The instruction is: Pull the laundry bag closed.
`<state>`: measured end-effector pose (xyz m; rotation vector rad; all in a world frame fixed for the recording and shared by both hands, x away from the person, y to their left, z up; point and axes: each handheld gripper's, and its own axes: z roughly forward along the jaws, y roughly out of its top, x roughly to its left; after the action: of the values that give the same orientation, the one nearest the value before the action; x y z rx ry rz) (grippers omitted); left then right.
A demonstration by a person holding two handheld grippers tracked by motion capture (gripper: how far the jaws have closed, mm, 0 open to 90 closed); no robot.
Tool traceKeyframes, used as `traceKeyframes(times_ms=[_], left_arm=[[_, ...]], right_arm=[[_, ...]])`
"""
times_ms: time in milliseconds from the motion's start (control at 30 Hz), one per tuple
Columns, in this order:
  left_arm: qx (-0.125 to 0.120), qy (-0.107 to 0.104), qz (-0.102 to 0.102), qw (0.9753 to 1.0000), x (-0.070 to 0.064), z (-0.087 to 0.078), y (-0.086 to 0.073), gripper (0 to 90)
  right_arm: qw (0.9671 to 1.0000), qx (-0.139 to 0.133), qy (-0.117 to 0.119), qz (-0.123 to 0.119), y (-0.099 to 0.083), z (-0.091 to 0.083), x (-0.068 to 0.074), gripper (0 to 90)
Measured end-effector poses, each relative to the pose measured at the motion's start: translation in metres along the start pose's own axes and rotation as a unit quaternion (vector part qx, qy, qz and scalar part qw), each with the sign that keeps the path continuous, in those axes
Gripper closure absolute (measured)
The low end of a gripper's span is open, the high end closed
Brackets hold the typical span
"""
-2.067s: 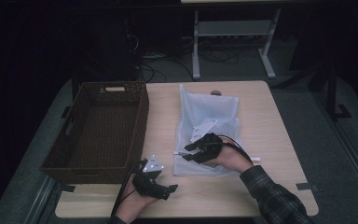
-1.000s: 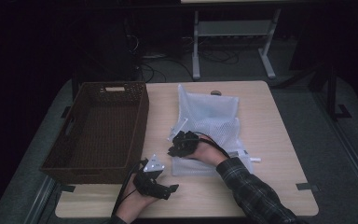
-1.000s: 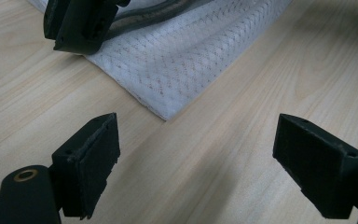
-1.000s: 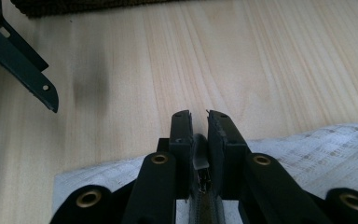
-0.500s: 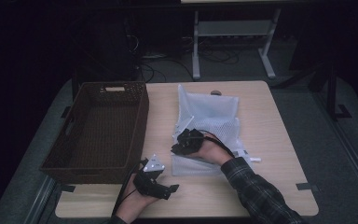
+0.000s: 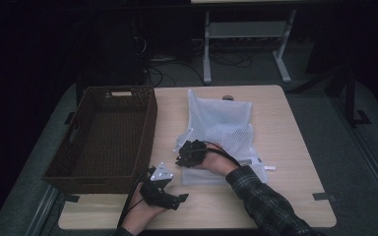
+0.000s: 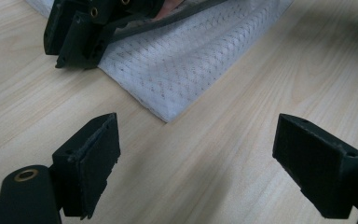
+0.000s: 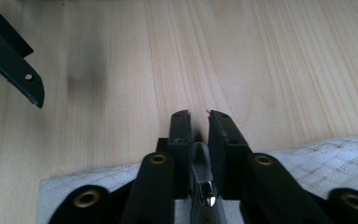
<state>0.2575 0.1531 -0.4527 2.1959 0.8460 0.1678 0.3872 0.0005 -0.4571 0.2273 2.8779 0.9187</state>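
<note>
A white mesh bag (image 6: 221,123) lies flat on the middle of the wooden table (image 6: 285,147). At the bag's front left corner my right gripper (image 6: 181,158) is shut on the zipper pull. In the right gripper view the grey zipper pull (image 8: 201,165) sits pinched between the two jaws of the right gripper (image 8: 199,119), above the mesh bag (image 8: 335,158). My left gripper (image 6: 177,199) rests near the table's front edge, open, a short way from that corner. In the left gripper view the left gripper (image 7: 198,144) is wide open and holds nothing; the bag's corner (image 7: 186,70) and the right gripper (image 7: 79,42) lie beyond it.
A brown wicker basket (image 6: 150,123) with nothing inside stands on the left of the table, close to both grippers. A dark bracket edge (image 8: 14,60) shows at the top left of the right gripper view. Bare wood lies right of the bag.
My right gripper has slid to the left along the bag's front edge, from near its middle to its left corner. The left gripper has stayed in place.
</note>
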Motion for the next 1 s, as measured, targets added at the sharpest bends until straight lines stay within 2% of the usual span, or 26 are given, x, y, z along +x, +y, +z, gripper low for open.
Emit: traceKeyframes(times_ms=[167,333,633,1000], left_arm=[[0.002,0.000,0.001,1.0000,0.000,0.000,0.000,14.8],[0.002,-0.001,0.000,1.0000,0.000,0.001,0.000,14.8],[0.002,-0.001,0.000,1.0000,0.000,0.001,0.000,14.8],[-0.003,-0.009,-0.010,0.9999,0.001,0.000,0.001,15.2]], right_arm=[[1.0000,0.002,-0.001,0.000,0.000,-0.001,0.000,80.2],[1.0000,-0.006,0.000,0.005,0.001,-0.005,-0.001,80.3],[0.9996,-0.023,0.003,0.015,-0.002,-0.020,-0.004,80.3],[0.9992,-0.025,0.004,0.031,-0.021,-0.032,-0.006,80.2]])
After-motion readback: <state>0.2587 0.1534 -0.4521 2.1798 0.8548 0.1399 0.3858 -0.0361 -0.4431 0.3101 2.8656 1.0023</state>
